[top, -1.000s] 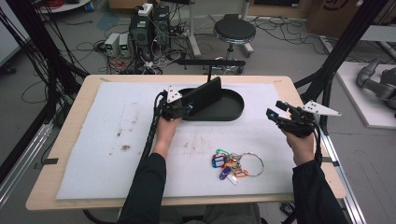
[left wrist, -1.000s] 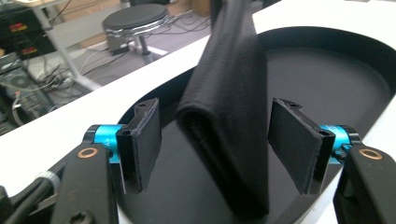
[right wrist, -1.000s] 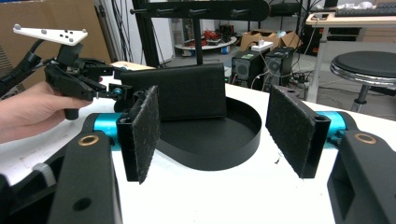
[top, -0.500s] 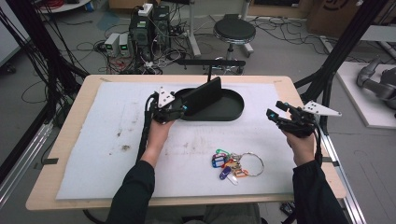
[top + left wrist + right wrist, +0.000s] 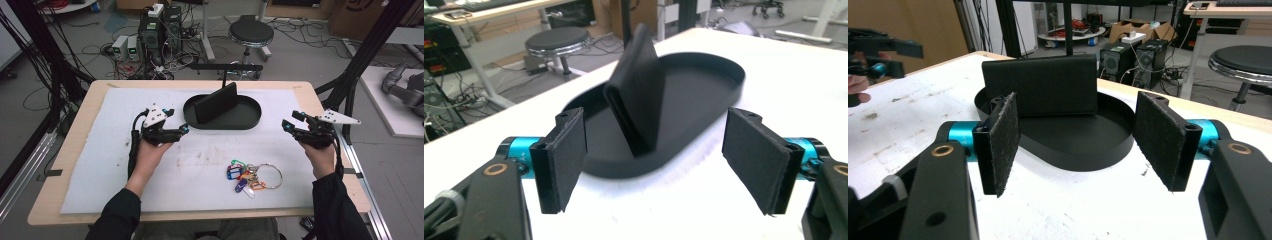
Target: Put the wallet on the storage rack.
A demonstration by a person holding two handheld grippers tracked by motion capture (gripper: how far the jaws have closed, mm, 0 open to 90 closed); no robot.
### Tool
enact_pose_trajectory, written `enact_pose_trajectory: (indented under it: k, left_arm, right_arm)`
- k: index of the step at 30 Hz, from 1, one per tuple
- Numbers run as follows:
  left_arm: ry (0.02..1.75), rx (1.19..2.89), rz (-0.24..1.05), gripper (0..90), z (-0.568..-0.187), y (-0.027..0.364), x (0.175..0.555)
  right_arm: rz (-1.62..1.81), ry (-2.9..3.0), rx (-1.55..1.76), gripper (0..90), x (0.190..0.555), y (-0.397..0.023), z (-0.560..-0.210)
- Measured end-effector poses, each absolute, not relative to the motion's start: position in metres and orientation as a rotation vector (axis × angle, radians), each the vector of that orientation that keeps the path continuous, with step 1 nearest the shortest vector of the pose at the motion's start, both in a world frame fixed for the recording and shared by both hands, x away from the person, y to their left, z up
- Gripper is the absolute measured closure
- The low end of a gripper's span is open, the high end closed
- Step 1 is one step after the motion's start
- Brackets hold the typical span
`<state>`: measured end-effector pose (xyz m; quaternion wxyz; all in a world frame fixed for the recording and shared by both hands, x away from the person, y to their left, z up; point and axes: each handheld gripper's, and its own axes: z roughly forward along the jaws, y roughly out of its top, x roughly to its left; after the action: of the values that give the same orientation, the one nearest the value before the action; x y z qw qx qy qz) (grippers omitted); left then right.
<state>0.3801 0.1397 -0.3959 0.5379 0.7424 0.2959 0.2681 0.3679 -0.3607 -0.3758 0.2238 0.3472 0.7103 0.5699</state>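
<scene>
Now the left gripper [image 5: 181, 131] hovers over the white mat [image 5: 90, 165] just left of the black oval tray [image 5: 250, 119], its fingers [image 5: 561, 157] spread wide with nothing between them; they have just been opening. A black wallet [image 5: 216, 102] stands on edge inside the tray, leaning a little, apart from both grippers. Off to the other side of the tray, the right gripper [image 5: 289, 124] is held above the bench [image 5: 75, 107], its fingers [image 5: 1000, 145] also wide and empty. A bunch of coloured key tags on a ring [image 5: 252, 176] lies on the mat nearer the person, between the two hands.
</scene>
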Motion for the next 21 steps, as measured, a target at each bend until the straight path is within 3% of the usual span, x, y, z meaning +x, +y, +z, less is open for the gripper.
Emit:
enact_pose_trajectory:
  k: [9, 21]
  left_arm:
    - [0.726, 1.792, 0.594, 24.0, -0.411, 0.167, 0.35]
    - [0.755, 1.791, 0.654, 24.0, -0.421, 0.2, 0.309]
  right_arm:
    - [1.561, 1.948, 0.957, 35.1, 0.362, -0.359, -0.373]
    - [1.549, 1.945, 0.989, 30.5, 0.341, -0.362, -0.375]
